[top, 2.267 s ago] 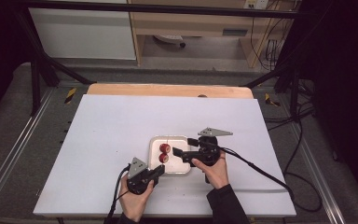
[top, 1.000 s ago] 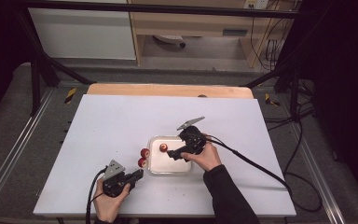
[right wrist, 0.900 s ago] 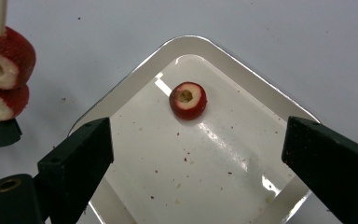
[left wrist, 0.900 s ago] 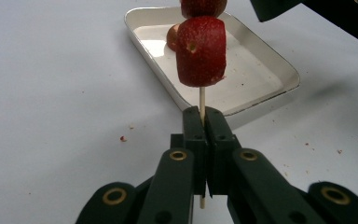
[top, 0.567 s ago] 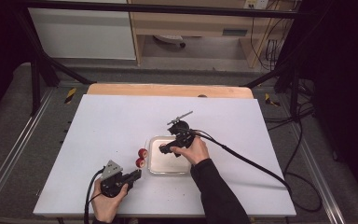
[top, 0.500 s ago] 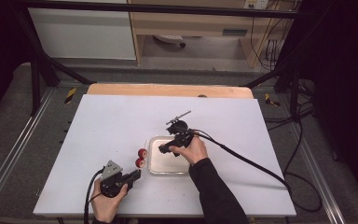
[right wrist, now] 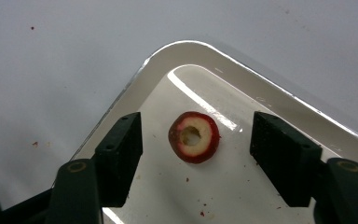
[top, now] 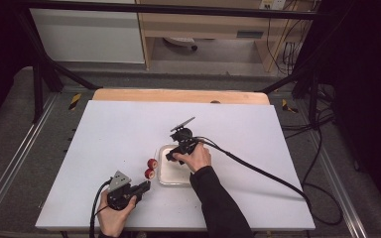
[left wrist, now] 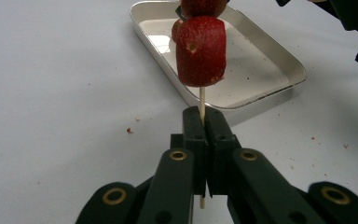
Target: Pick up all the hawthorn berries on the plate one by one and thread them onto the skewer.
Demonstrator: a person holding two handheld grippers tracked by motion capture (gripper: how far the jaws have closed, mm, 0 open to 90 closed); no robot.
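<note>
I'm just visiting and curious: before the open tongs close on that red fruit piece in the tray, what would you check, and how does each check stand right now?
1. Right tongs open wide enough: ok, the jaws stand well apart on either side of the fruit slice.
2. Slice centred between the jaws: ok, roughly midway.
3. Slice lying loose in the white tray: ok, it rests flat on the tray floor near a corner.
4. Jaws low enough to grip: cannot tell from these views.
5. Left tongs holding the skewer firmly: ok, jaws shut on the stick.
6. Fruit pieces on the skewer seated: ok, two are threaded above the jaws.
</note>
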